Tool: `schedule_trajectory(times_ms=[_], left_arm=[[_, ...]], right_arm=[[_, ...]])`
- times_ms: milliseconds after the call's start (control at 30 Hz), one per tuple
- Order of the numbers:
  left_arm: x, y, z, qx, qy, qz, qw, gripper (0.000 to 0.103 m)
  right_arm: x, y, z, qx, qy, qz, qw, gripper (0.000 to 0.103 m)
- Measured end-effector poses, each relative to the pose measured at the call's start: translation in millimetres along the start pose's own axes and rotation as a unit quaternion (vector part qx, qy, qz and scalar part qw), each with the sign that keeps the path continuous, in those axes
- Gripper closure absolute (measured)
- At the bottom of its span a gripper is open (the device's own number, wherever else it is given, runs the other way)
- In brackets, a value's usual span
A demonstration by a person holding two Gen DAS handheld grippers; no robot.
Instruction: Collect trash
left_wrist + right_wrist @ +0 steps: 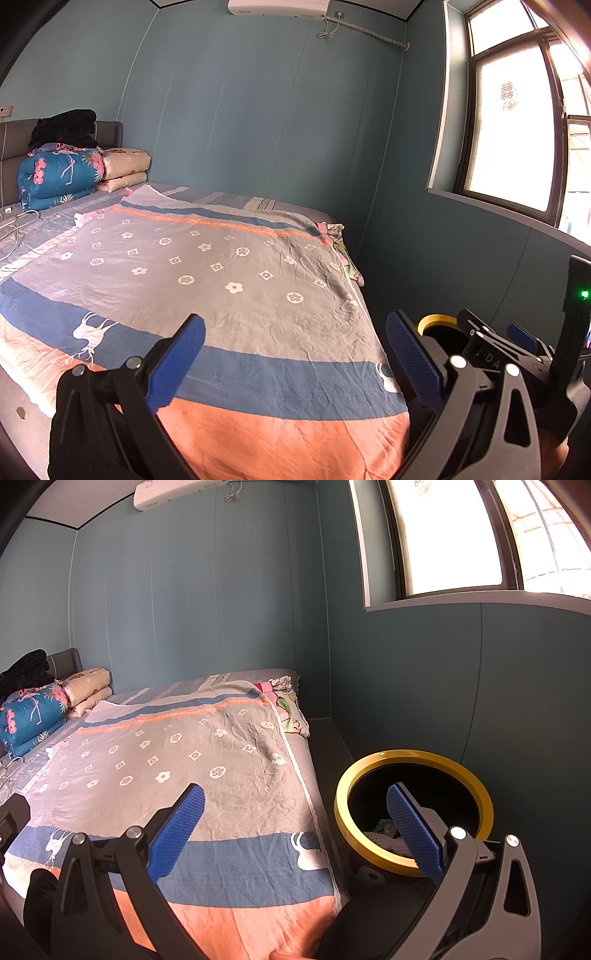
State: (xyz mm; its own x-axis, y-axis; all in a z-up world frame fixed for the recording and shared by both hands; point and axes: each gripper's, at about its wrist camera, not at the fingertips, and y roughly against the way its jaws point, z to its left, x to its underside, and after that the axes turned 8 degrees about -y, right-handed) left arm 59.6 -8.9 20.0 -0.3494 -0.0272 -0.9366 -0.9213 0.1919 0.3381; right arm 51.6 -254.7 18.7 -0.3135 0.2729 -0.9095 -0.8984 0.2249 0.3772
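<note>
Step, judged: between pickups; scan for trash. Left hand-held gripper point(291, 365): jaws apart, empty, over foot of bed point(229, 280); no loose trash visible on bedspread. Right hand-held gripper point(295, 834): jaws apart, empty, at bed's right edge. Bin point(413, 808), yellow rim, on floor beside bed's right edge; holds crumpled paper point(386, 836). Next, judged: locate litter, grasp, drop in bin.
</note>
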Motion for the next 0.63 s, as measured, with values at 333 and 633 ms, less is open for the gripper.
schedule_trajectory(times_ms=[333,633], left_arm=[[0.7,-1.8,1.9,-0.003,-0.001,0.002,1.0000,0.008],[1.2,-3.0,1.6,0.000,-0.001,0.006,1.0000,0.008]], right_arm=[[0.4,-1.0,0.0,0.000,-0.001,0.005,1.000,0.008],[0.2,-1.8,0.1,0.001,0.000,0.005,1.000,0.008]])
